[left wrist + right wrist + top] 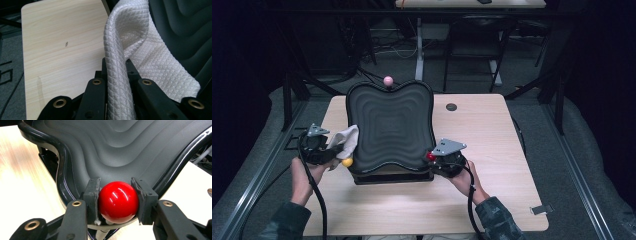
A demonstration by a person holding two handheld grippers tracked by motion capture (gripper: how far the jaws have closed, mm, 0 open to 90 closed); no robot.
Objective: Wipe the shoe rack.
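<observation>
- Wavy dark tray (392, 125) standing at the middle of a light wooden table (492, 200), raised on a low base; its surface is ribbed in nested curved steps, and its rim is glossy black in the right gripper view (62, 152).
- Left gripper (319, 147), held in the person's left hand (302, 175) at the tray's left edge; its jaws are pressed together on a fold of white cloth (346, 139).
- White cloth, quilted in a small diamond pattern, seen close in the left gripper view (130, 50): it rises from between the jaws, bends over, and drapes to the right against the tray's dark surface, with bare table to its left.
- Yellow ball (347, 162) at the tray's near left corner, just below the cloth and close beside the left gripper.
- Right gripper (443, 159), held in the person's right hand (467, 180) at the tray's near right corner; its jaws are clamped on a red ball (118, 202), one pad on each side of it.
- Red ball, shiny, sitting at the tray's near edge, also visible from above (431, 156).
- Pink ball (388, 80) at the middle of the tray's far edge, well apart from both grippers.
</observation>
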